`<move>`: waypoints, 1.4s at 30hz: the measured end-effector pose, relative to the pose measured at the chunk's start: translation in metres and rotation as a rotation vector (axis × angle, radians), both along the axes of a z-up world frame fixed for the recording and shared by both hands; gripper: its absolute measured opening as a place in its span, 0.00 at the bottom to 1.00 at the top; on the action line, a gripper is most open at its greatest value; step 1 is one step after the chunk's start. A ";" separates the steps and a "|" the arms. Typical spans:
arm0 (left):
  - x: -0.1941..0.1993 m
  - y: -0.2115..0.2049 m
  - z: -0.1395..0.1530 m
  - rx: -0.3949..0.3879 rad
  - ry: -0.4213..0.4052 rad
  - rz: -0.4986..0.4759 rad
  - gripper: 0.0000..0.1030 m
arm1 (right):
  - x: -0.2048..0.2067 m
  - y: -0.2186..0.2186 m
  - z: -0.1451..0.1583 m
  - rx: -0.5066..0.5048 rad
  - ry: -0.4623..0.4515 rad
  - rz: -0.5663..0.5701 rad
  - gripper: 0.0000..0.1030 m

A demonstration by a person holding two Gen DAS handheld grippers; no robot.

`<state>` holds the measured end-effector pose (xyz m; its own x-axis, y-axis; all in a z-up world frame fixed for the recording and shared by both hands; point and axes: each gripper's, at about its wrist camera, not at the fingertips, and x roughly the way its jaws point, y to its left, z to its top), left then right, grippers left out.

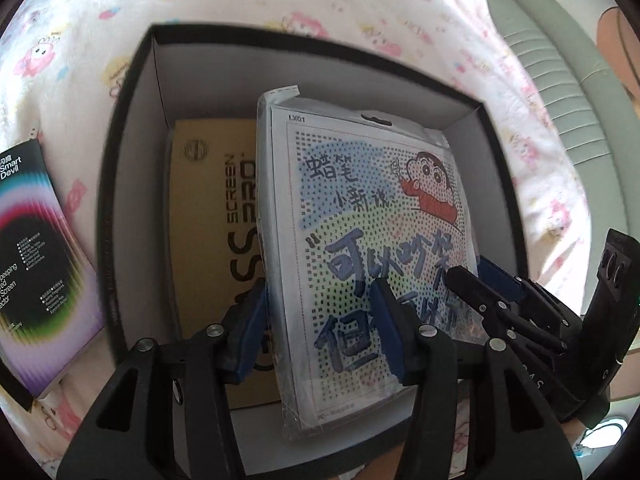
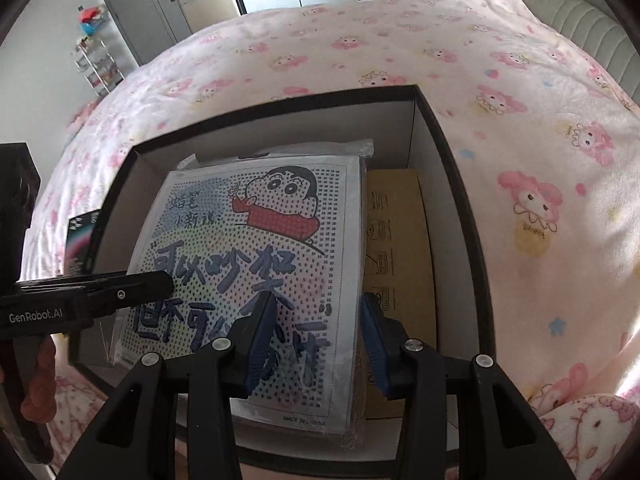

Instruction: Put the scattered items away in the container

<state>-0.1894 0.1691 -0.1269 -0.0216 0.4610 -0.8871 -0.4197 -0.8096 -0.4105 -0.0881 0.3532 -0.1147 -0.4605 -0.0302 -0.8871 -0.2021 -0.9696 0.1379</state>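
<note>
Clamping cartoon packet (image 1: 372,220) over carton (image 1: 208,220) in box (image 1: 120,160) are left tongs (image 1: 318,324) and right tongs (image 2: 316,340).

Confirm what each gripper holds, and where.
Both grip the cartoon packet by its near edge: left gripper one side, right gripper the other.

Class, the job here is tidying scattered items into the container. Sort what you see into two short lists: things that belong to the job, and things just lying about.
Belongs to the job:
- black open cardboard box with white inside
- plastic-wrapped cartoon dot-picture pack, held over the box
- tan flat carton, already inside
- black rainbow-printed screen protector box, on the bedspread
- left gripper, right gripper

Lying about:
- pink cartoon-print bedspread
- grey cabinet
</note>
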 end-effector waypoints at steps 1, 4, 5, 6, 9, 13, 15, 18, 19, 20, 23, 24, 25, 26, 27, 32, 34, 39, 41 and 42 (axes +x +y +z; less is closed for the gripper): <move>0.002 0.003 -0.001 -0.020 0.006 -0.007 0.51 | -0.001 0.001 -0.005 0.001 -0.017 -0.006 0.38; 0.007 0.012 -0.007 -0.058 -0.006 -0.018 0.50 | -0.004 0.004 -0.017 0.008 -0.058 -0.028 0.38; 0.009 0.014 -0.011 -0.068 -0.014 -0.020 0.51 | -0.005 0.005 -0.020 0.014 -0.066 -0.030 0.38; 0.011 0.016 -0.014 -0.073 -0.023 -0.021 0.51 | -0.005 0.006 -0.023 0.023 -0.075 -0.032 0.38; 0.015 0.014 -0.022 -0.073 -0.051 -0.007 0.51 | -0.007 0.007 -0.031 0.051 -0.094 -0.028 0.38; 0.023 0.009 -0.017 -0.090 -0.042 -0.004 0.48 | -0.008 0.007 -0.035 0.081 -0.092 -0.019 0.38; 0.027 0.004 -0.009 -0.088 -0.014 0.008 0.48 | -0.006 0.011 -0.032 0.061 -0.075 -0.034 0.38; 0.028 -0.001 0.000 -0.076 -0.011 0.037 0.48 | 0.002 0.015 -0.016 0.058 0.003 -0.059 0.38; 0.028 0.000 -0.001 -0.090 -0.016 0.038 0.48 | 0.004 0.016 -0.010 0.062 0.027 -0.066 0.38; 0.028 0.002 -0.003 -0.109 -0.024 0.039 0.48 | 0.006 0.017 -0.004 0.060 0.045 -0.070 0.38; 0.024 0.011 -0.010 -0.132 -0.060 0.044 0.48 | 0.008 0.021 0.003 0.029 0.060 -0.067 0.38; 0.025 0.014 -0.009 -0.137 -0.058 0.050 0.49 | 0.008 0.021 0.003 0.020 0.053 -0.063 0.38; 0.027 0.016 -0.008 -0.138 -0.056 0.048 0.51 | 0.006 0.021 0.003 0.009 0.047 -0.062 0.38; 0.029 0.019 -0.005 -0.136 -0.054 0.043 0.52 | 0.004 0.022 0.003 -0.001 0.041 -0.064 0.38; 0.031 0.023 -0.004 -0.125 -0.061 0.034 0.52 | 0.005 0.022 0.003 -0.012 0.036 -0.066 0.38; 0.053 0.050 -0.002 -0.088 -0.083 -0.029 0.52 | 0.006 0.015 0.000 -0.051 0.018 -0.067 0.38; 0.059 0.052 0.000 -0.102 -0.055 -0.039 0.53 | 0.008 0.012 0.000 -0.050 0.017 -0.068 0.38; 0.062 0.029 0.003 -0.010 -0.117 0.026 0.51 | 0.009 0.006 -0.005 -0.055 -0.002 -0.055 0.38; 0.066 0.025 0.001 -0.006 -0.126 0.031 0.51 | 0.007 0.003 -0.007 -0.042 -0.011 -0.044 0.38; 0.069 0.030 0.001 -0.005 -0.128 0.022 0.51 | 0.006 0.002 -0.009 -0.041 -0.021 -0.042 0.38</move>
<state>-0.1203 0.1989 -0.1260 0.0815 0.4570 -0.8857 -0.3466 -0.8202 -0.4551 -0.0823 0.3550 -0.1238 -0.4438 -0.0483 -0.8948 -0.2452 -0.9539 0.1732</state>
